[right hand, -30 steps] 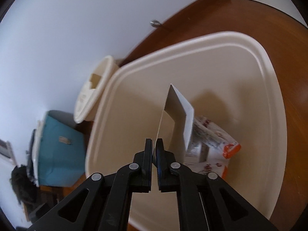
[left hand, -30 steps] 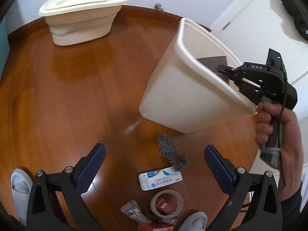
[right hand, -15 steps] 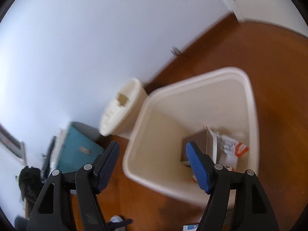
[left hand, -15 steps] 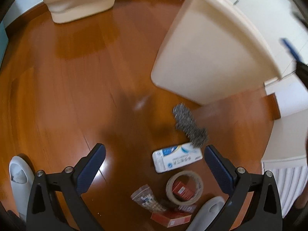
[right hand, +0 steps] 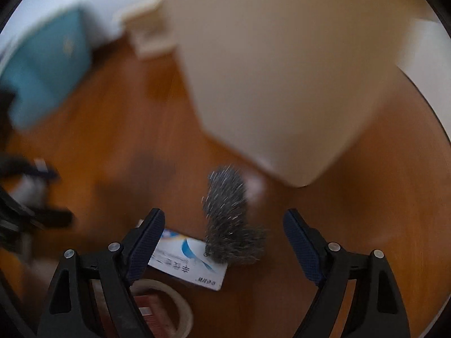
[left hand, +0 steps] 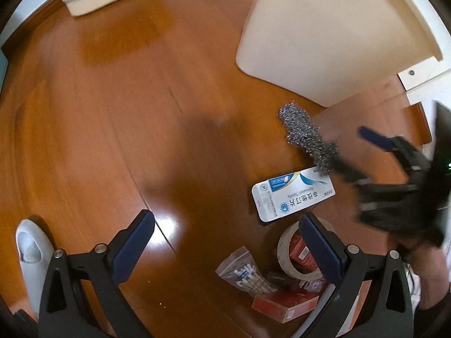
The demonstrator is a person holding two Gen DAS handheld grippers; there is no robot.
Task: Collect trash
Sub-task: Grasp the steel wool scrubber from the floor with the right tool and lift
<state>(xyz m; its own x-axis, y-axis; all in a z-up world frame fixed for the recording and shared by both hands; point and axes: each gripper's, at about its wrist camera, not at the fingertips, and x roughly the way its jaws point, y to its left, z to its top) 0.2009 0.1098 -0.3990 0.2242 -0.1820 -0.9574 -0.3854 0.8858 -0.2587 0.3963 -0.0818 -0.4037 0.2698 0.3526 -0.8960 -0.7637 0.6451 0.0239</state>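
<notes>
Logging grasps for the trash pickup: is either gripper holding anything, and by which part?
Nothing is held: left gripper and right gripper both have jaws wide open, empty.

You have bare wooden floor [left hand: 112, 129] left of the cream bin [left hand: 324, 36]. The litter crowds one patch: steel scourer [left hand: 307, 138] touching the white box [left hand: 293, 197], tape roll [left hand: 293, 256] just beside. The right gripper [left hand: 375, 155] hovers there, spread wide.

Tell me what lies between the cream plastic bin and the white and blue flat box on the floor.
The grey steel-wool scrubber lies between the cream plastic bin and the white and blue flat box, touching the box's edge; both views show it.
</notes>
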